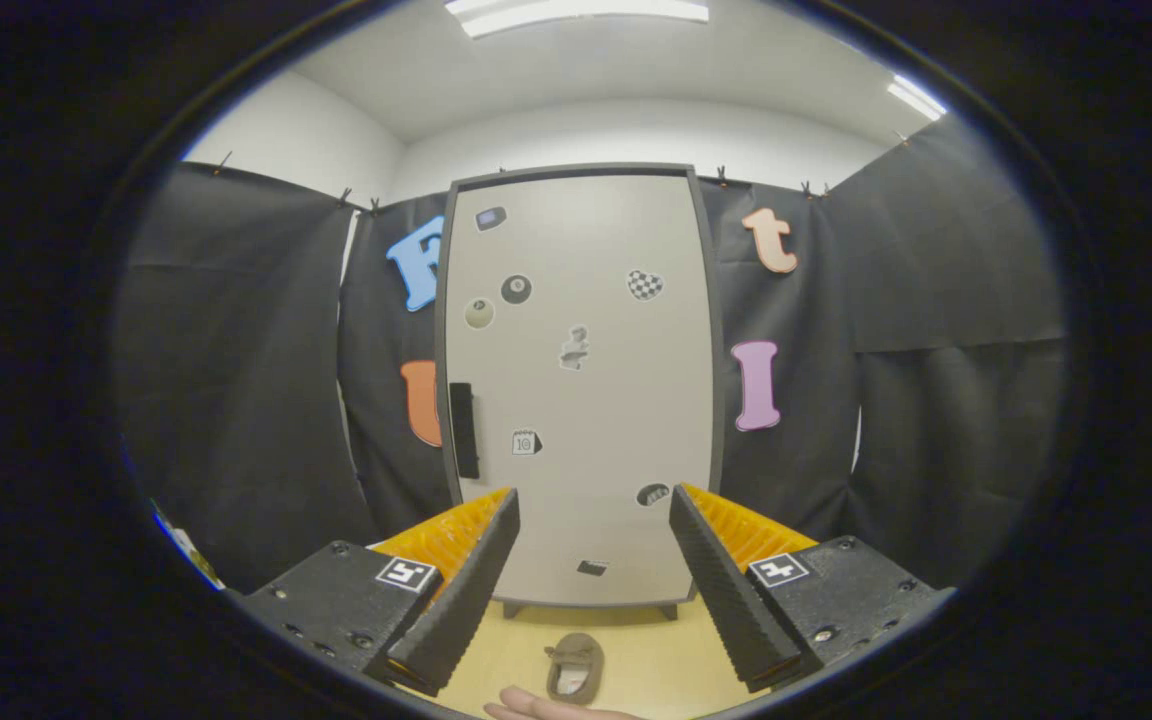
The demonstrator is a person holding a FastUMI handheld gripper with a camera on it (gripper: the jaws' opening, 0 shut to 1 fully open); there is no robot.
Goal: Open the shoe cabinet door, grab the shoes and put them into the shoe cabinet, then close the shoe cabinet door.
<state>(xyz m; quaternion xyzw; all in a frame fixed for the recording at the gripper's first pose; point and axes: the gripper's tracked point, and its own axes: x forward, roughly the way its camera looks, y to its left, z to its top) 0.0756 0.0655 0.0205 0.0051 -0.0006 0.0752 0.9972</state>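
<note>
- Shoe cabinet (581, 385): tall, pale door in a dark frame, shut, standing upright on short feet at the far side of the wooden floor (656, 665).
- Door carries one dark vertical handle (463, 430) at its left edge and eight small stickers.
- One brown shoe (575, 667) lies on the floor near the cabinet foot, between the fingers.
- Gripper (586, 560): fingers spread wide, holding nothing, pointed at the door.
- A person's hand (546, 710) is cut off just near of the shoe.
</note>
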